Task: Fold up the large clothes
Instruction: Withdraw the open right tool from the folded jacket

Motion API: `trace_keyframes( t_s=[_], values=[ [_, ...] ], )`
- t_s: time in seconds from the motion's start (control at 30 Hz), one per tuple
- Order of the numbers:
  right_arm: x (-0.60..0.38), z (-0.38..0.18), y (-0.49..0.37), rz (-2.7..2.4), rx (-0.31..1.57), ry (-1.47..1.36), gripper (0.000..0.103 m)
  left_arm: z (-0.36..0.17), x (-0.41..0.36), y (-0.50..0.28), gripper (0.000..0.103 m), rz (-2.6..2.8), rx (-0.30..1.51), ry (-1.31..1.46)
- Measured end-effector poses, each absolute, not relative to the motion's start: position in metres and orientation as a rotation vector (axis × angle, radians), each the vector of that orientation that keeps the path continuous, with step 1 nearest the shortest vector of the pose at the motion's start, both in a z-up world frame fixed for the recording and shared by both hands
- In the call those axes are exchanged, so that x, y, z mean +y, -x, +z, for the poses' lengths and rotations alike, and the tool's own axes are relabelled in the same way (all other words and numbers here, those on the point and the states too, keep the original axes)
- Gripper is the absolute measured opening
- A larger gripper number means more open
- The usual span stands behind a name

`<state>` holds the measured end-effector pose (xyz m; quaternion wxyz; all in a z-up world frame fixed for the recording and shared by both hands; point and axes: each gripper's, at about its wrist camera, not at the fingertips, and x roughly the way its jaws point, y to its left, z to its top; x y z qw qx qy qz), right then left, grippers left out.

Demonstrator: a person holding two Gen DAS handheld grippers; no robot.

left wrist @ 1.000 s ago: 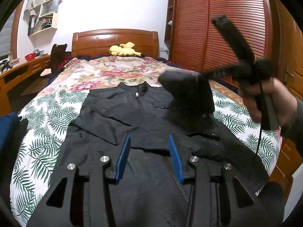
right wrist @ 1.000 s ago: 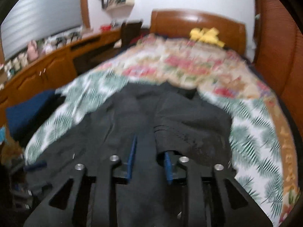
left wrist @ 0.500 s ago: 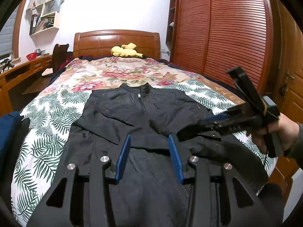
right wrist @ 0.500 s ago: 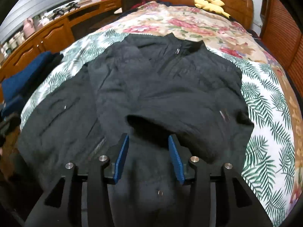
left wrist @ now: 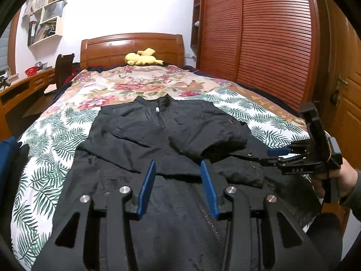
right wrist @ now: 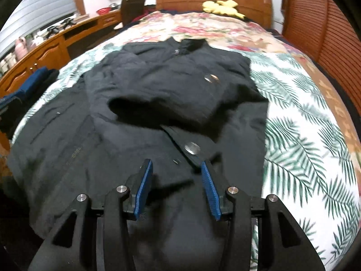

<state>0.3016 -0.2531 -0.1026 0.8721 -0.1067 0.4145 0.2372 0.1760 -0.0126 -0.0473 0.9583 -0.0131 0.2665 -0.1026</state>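
A black zip-up jacket (left wrist: 158, 135) lies front up on the bed, collar towards the headboard. Its right sleeve (left wrist: 225, 140) is folded across the chest, the cuff end (right wrist: 158, 108) resting near the middle. My left gripper (left wrist: 178, 164) hovers open over the lower front by the zip, nothing between its blue pads. My right gripper (right wrist: 176, 163) is open too, low over the jacket's right side near a snap button (right wrist: 191, 148), and nothing is pinched. In the left wrist view the right gripper (left wrist: 270, 157) points in from the right, held by a hand (left wrist: 345, 178).
The bed has a leaf-and-flower cover (right wrist: 304, 146). A yellow plush toy (left wrist: 142, 58) lies by the wooden headboard (left wrist: 130, 47). Slatted wardrobe doors (left wrist: 259, 45) stand along the right. A desk (right wrist: 45, 49) and a blue clothes pile (right wrist: 27, 83) are on the left.
The right gripper came down from above the chest to the jacket's near right side, and its jaws stand wider. The sleeve now lies folded across the chest. The left gripper stayed put.
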Motion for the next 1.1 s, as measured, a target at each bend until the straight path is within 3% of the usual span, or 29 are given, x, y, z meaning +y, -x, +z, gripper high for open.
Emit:
trace_keyframes(
  t_s=[0.6,1.1],
  values=[
    [-0.263,-0.131,-0.283,0.467,0.754,0.168,0.045,-0.069,-0.077,-0.198,0.040,-0.272,0.608,-0.153],
    [-0.303,-0.116,-0.272,0.453,0.705,0.117,0.046,-0.070,-0.130,-0.289,0.040,-0.402,0.731,-0.141]
  ],
)
